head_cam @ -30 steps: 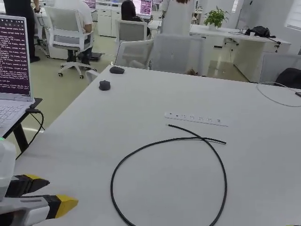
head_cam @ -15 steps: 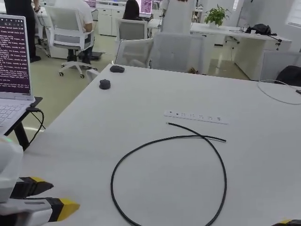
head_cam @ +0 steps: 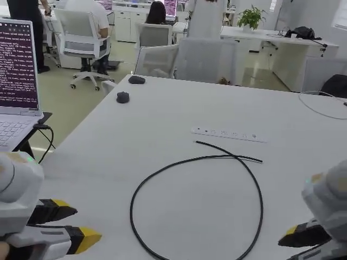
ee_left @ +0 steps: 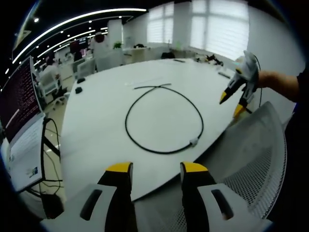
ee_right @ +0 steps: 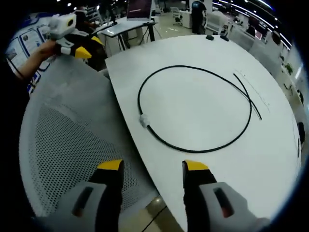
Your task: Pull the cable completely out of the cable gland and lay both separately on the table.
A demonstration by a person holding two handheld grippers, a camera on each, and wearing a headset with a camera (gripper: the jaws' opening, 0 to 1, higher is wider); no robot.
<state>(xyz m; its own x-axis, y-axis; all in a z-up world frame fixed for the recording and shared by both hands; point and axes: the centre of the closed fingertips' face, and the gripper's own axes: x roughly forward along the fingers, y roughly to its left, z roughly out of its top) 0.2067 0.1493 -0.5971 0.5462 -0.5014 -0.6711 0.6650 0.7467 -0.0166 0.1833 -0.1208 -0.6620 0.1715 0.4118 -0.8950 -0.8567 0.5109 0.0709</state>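
Down at the near edge of the table (head_cam: 162, 116), right gripper (ee_right: 152, 166) has come up into the head view opposite left gripper (ee_left: 157, 168); both sit empty, jaws apart; cable (head_cam: 187, 161) lies looped mid-table, cable gland (ee_left: 194, 142) on its near arc, untouched; looks like the pull hasn't started yet.

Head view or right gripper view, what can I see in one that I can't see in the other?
Head view, not the other: a potted plant and a black bag on a far desk; the right gripper view is too warped there to tell.

Right gripper view, not the other: the white cable gland on the near part of the cable, and a grey mesh chair back.

Both: the black cable looped on the white table, and the left gripper, open.
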